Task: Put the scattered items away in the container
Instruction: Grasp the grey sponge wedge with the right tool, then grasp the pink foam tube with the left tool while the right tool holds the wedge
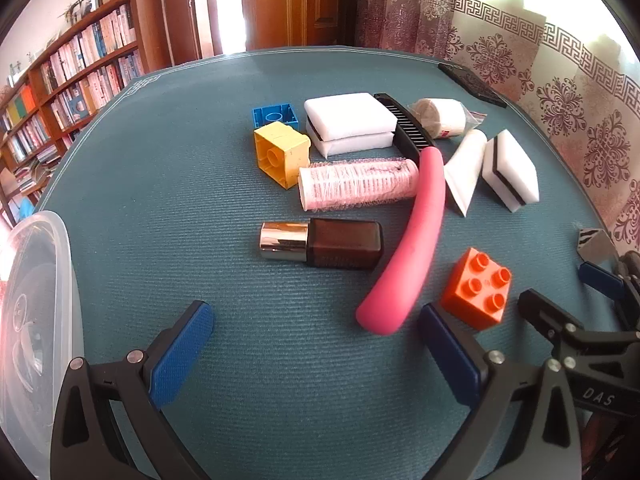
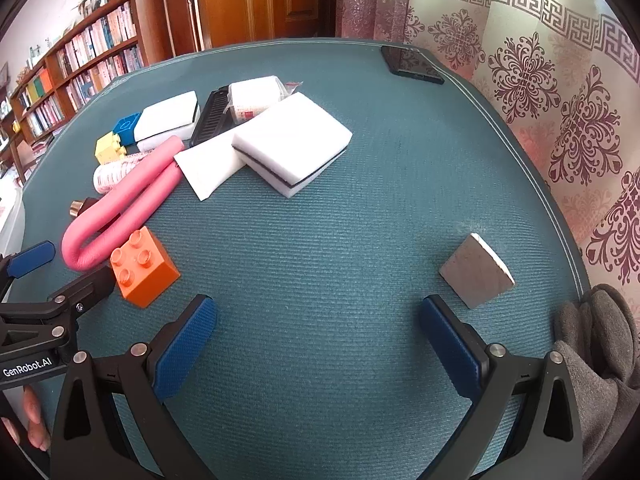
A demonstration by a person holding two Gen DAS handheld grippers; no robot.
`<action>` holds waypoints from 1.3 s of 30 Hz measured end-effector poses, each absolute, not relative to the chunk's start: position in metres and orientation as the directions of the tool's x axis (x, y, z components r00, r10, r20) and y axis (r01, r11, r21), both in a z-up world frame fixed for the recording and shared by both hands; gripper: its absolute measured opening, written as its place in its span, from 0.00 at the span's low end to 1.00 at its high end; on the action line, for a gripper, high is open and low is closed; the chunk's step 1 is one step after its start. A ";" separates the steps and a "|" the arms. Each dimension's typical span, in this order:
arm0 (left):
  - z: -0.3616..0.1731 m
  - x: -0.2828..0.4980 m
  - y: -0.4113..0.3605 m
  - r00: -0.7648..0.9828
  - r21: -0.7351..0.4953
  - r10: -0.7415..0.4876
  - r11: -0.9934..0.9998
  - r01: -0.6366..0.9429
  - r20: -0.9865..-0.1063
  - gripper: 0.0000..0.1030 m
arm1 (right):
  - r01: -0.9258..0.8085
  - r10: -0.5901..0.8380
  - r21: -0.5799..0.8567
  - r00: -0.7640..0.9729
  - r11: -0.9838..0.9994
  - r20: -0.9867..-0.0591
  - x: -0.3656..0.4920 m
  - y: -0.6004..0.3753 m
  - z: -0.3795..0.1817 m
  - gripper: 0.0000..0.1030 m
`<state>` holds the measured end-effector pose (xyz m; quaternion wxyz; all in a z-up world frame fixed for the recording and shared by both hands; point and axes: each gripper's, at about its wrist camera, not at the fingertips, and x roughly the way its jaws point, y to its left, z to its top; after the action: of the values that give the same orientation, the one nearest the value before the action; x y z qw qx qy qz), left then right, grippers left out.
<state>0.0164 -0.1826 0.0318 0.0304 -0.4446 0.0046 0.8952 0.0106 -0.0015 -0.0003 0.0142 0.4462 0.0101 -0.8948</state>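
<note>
Both claws stand wide apart and hold nothing. The left claw (image 1: pixel 316 344) hangs low over bare cloth in the lower middle of its frame, and the right claw (image 2: pixel 318 340) does the same in its own frame.

The first risk is a clash of the two tools. They are very near each other: the tip of the right claw shows at the lower right of the left view, just beside the orange brick (image 1: pixel 478 288), and the left one shows at the lower left of the right view, also just beside this brick. If both go for the brick together, they may hit each other or push it away.

The second risk is the pile. The pink foam tube (image 1: pixel 412 236) lies against the hair roller (image 1: pixel 358 184), and the comb (image 1: pixel 404 124) is half under the sponge (image 1: pixel 348 116). Pulling one thing may drag its neighbours. The roller is round and may roll. The brown bottle (image 1: pixel 324 244) has a smooth shiny cap, so I think it can slip from the pads.

The third risk is the container (image 1: pixel 44 304). It is clear plastic at the far left edge of the left view, and only a part of it is visible. A careless drop may land on its rim.

No item is visible inside it. The blue brick (image 1: pixel 276 114), yellow brick (image 1: pixel 282 152), the white tube (image 1: pixel 466 170) and the second sponge (image 2: pixel 292 144) lie on the worktop (image 1: pixel 168 168), in the upper middle. A grey tile (image 2: pixel 476 272) lies alone at the right of the right view.
</note>
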 end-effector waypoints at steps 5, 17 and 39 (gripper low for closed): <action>0.031 0.021 -0.184 -0.596 -0.028 0.074 -0.996 -0.086 -0.799 1.00 | 0.055 -0.036 0.003 -0.598 -0.998 -0.801 0.028 0.000 0.000 1.00; 0.029 0.023 -0.181 -0.595 -0.018 0.069 -0.996 -0.091 -0.801 1.00 | -0.076 -0.075 0.153 -0.611 -0.985 -0.788 0.021 0.050 0.010 1.00; 0.027 0.021 -0.178 -0.596 0.008 0.046 -0.996 -0.087 -0.802 1.00 | -0.177 0.056 0.083 -0.661 -0.981 -0.748 0.009 0.073 0.017 0.39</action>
<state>0.0213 -0.1777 0.0271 0.0372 -0.4481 0.0229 0.8929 0.0092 0.0730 0.0172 -0.0643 0.4065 -0.0742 -0.9083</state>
